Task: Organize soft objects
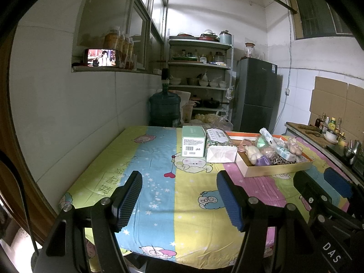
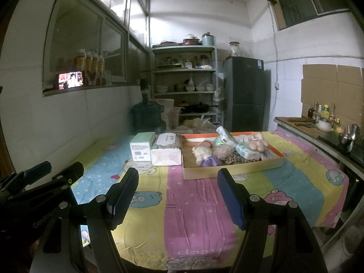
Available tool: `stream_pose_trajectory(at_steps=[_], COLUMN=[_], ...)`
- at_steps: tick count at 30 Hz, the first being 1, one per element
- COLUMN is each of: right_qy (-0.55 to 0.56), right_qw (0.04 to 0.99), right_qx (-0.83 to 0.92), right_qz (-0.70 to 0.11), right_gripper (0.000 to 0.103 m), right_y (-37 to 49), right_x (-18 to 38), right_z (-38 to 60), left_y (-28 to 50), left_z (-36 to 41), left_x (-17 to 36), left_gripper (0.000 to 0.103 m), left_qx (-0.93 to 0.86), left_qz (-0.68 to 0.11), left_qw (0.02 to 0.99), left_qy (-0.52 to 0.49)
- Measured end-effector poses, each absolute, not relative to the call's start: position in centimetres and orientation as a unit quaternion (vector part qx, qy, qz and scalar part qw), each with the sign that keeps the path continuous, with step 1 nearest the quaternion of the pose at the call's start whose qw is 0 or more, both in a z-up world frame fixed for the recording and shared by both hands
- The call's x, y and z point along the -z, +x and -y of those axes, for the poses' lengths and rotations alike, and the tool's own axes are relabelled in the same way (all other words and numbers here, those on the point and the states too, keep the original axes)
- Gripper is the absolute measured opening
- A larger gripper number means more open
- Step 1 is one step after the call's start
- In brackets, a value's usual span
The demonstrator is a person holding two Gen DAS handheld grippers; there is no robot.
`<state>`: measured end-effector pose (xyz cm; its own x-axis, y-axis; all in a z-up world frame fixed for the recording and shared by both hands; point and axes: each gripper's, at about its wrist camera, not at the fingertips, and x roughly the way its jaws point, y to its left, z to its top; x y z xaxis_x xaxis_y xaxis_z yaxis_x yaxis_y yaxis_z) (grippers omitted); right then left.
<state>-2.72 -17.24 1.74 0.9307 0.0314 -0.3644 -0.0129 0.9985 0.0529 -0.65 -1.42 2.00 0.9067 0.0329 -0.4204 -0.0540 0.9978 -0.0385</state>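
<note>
left gripper (image 1: 179, 201): jaws wide apart, nothing between them, just hanging over the near part of the surface (image 1: 159, 204)
right gripper (image 2: 178, 199): same deal, jaws spread wide and empty, a bit to the right of the left one
soft stuff: all piled in the shallow cardboard tray (image 2: 232, 170), far right side, including a plush toy (image 2: 202, 152), a purple pouch (image 2: 211, 161) and a tissue pack (image 2: 246, 151)
left of tray: green box (image 2: 141, 146) and a tissue brick (image 2: 166, 150), side by side, touching
</note>
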Motion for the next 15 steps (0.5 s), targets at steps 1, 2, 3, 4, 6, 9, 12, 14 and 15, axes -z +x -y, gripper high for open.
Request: stream_pose_trajectory(at_steps=[1, 2, 3, 4, 6, 9, 12, 14, 15], right_qy=[0.025, 0.025, 0.024, 0.024, 0.024, 0.024, 0.024, 0.024, 0.024], right_qw=[0.982, 0.982, 0.982, 0.982, 0.982, 0.982, 0.982, 0.982, 0.982], right_qx=[-0.011, -0.011, -0.011, -0.012, -0.011, -0.011, -0.011, -0.011, -0.011], right_qz=[-0.186, -0.185, -0.185, -0.185, -0.186, -0.185, -0.185, -0.185, -0.185], right_gripper=[0.074, 0.074, 0.074, 0.074, 0.074, 0.074, 0.074, 0.074, 0.074], right_y=[-2.73, -2.73, -2.72, -2.71, -2.72, -2.73, -2.73, -2.73, -2.73], right_x=[-1.74, -1.74, -1.74, -1.73, -1.72, -1.71, -1.7, -1.69, -1.68], right_z=[17.25, 17.18, 17.23, 17.2, 17.21, 17.18, 17.18, 17.21, 17.2], left_y=[-0.62, -0.67, -0.65, -0.67, -0.62, -0.68, -0.72, -0.81, -0.85], left_z=[1.43, 1.44, 1.43, 1.43, 1.42, 1.4, 1.45, 1.47, 1.47], left_x=[-1.96, -2.02, -1.98, -1.99, -1.94, -2.1, -2.11, -2.27, -2.37], left_gripper=[0.067, 0.067, 0.067, 0.067, 0.067, 0.067, 0.067, 0.067, 0.067], left_qx=[-0.023, -0.023, -0.022, -0.022, -0.022, -0.022, -0.022, -0.021, -0.021], left_qz=[-0.215, -0.215, -0.215, -0.215, -0.215, -0.215, -0.215, -0.215, -0.215], left_qw=[0.976, 0.976, 0.976, 0.976, 0.976, 0.976, 0.976, 0.976, 0.976], left_qy=[-0.024, -0.025, -0.025, -0.025, -0.024, -0.024, -0.024, -0.024, -0.024])
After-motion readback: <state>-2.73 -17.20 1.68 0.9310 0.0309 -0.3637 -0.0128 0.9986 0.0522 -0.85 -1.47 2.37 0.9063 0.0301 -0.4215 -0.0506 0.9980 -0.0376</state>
